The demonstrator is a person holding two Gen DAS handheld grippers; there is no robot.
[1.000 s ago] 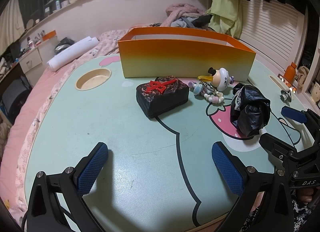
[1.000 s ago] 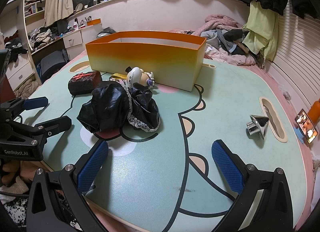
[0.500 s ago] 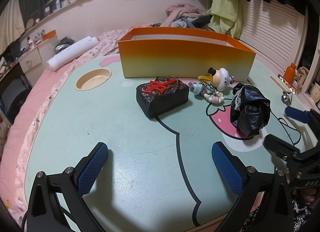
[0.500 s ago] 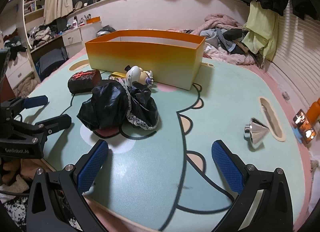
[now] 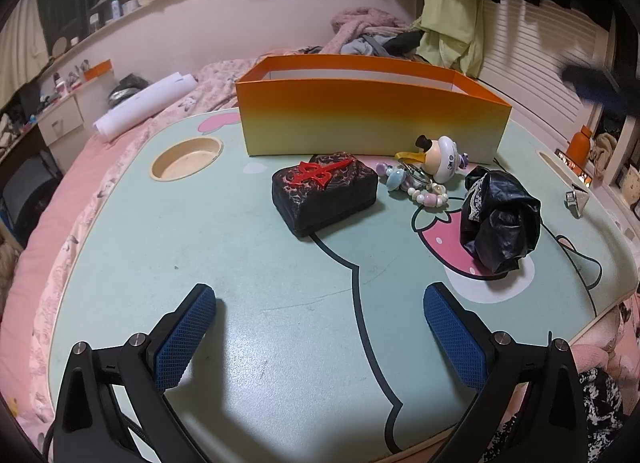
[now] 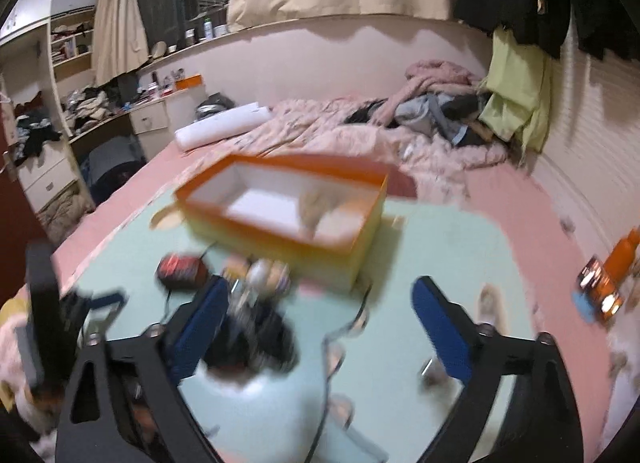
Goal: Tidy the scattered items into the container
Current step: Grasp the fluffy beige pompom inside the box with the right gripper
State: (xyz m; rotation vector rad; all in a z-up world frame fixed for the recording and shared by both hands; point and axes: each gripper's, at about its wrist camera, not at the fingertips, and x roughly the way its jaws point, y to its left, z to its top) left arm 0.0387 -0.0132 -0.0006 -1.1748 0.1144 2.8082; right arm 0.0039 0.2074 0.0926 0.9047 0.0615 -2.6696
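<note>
Green table (image 5: 248,247), black bag (image 6: 256,337) under right gripper (image 6: 316,327)

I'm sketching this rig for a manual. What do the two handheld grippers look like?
The left gripper and the right gripper look alike: black angular frames with silver screws at the joints. Each has two jaws faced with blue cross-hatched pads. A thin black cable hangs by the left gripper's frame.

- Left gripper (image 5: 320,337) hangs above the table (image 5: 248,263), jaws wide, nothing between
- Black pouch (image 5: 325,192) just ahead
- Orange box (image 5: 372,119) beyond it
- Keychain toy (image 5: 438,159) and black bag (image 5: 500,219) ahead-right
</note>
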